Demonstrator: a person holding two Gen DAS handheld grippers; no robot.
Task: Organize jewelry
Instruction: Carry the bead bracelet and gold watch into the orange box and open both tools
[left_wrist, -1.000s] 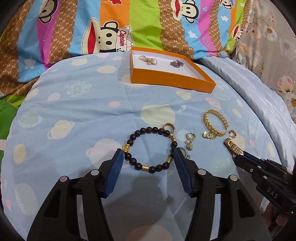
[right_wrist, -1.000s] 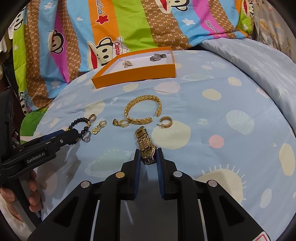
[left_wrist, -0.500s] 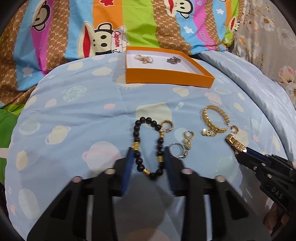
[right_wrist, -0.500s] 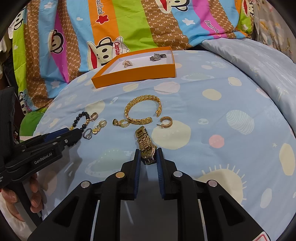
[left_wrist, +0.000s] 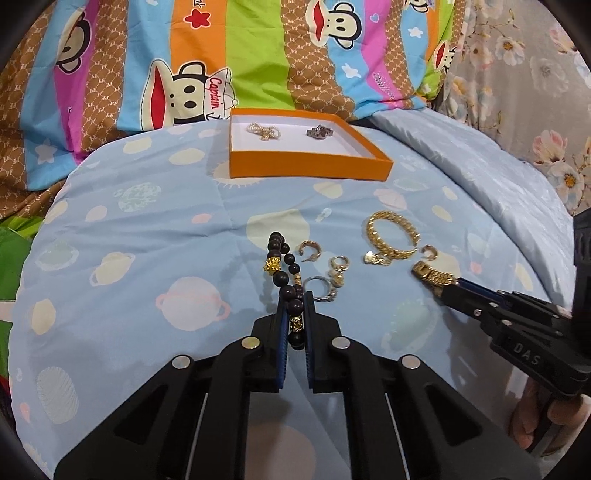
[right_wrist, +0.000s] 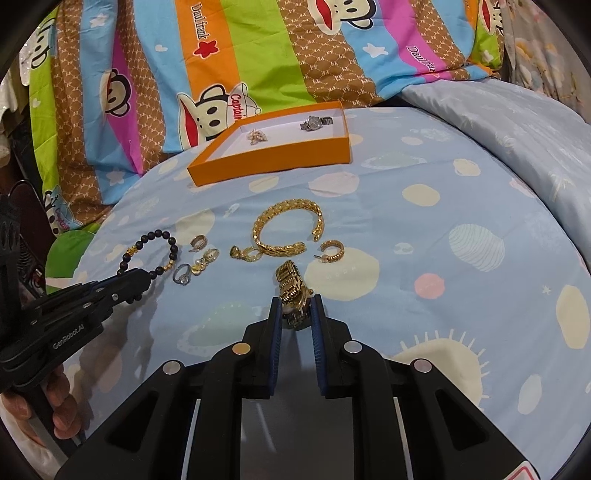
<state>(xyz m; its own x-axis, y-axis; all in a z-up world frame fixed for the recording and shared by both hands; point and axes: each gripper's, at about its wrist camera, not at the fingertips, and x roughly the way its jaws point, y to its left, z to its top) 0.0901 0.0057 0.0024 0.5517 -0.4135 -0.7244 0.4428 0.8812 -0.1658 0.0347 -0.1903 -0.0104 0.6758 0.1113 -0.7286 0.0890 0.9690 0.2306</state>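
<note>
My left gripper is shut on a black bead bracelet with gold beads, squeezed into a narrow loop that lies ahead on the blue planet-print quilt. From the right wrist view the same bracelet trails out of the left gripper. My right gripper grips a gold watch by its band end, its jaws closing a little tighter. An orange box stands at the far side, holding a pearl piece and a silver watch.
Loose on the quilt between the grippers lie a gold chain bracelet, gold hoop earrings, a silver ring and small gold charms. A striped cartoon-monkey pillow backs the box. A person's hand holds each gripper handle.
My left gripper's jaws have closed from wide open onto the bead bracelet, pinching its round loop narrow, and moved slightly. The right gripper stayed put on the gold watch.
</note>
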